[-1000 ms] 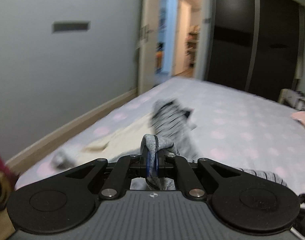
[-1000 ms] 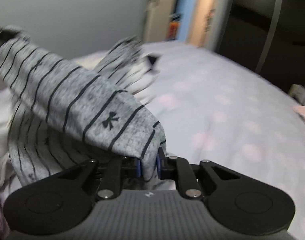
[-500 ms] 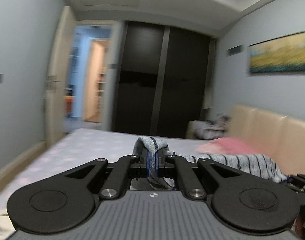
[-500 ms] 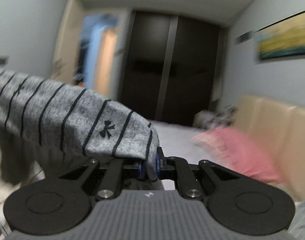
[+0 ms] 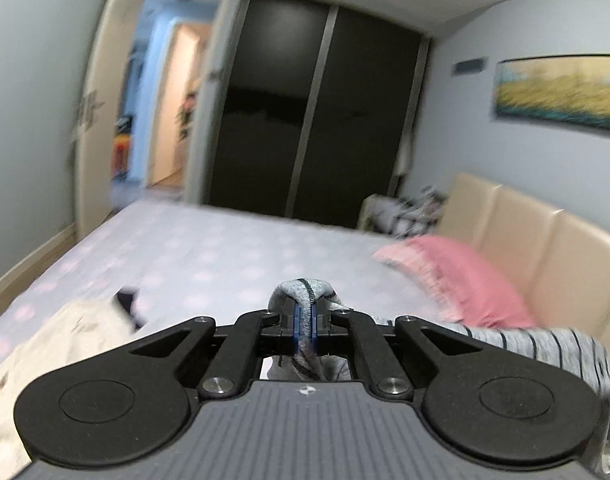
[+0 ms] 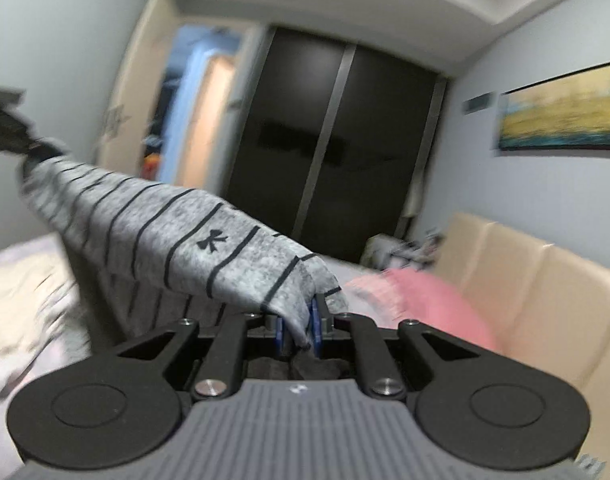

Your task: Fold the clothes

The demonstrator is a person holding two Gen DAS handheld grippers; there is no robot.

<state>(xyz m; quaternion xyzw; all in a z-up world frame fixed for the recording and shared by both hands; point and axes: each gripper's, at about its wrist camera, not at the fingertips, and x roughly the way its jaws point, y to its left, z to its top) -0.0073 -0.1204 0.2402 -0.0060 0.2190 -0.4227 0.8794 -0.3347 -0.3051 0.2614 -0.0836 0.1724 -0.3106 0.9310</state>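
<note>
The bed (image 5: 209, 252) is below me, and the striped grey top (image 6: 177, 236) hangs stretched in the air above it. My left gripper (image 5: 303, 316) and right gripper (image 6: 299, 320) each pinch an edge. It's soft, light and floppy, so I'd hold it by the hems.

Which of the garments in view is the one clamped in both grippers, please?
The grey striped garment: left gripper and right gripper pinch it. The cream garment lies loose on the bed.
</note>
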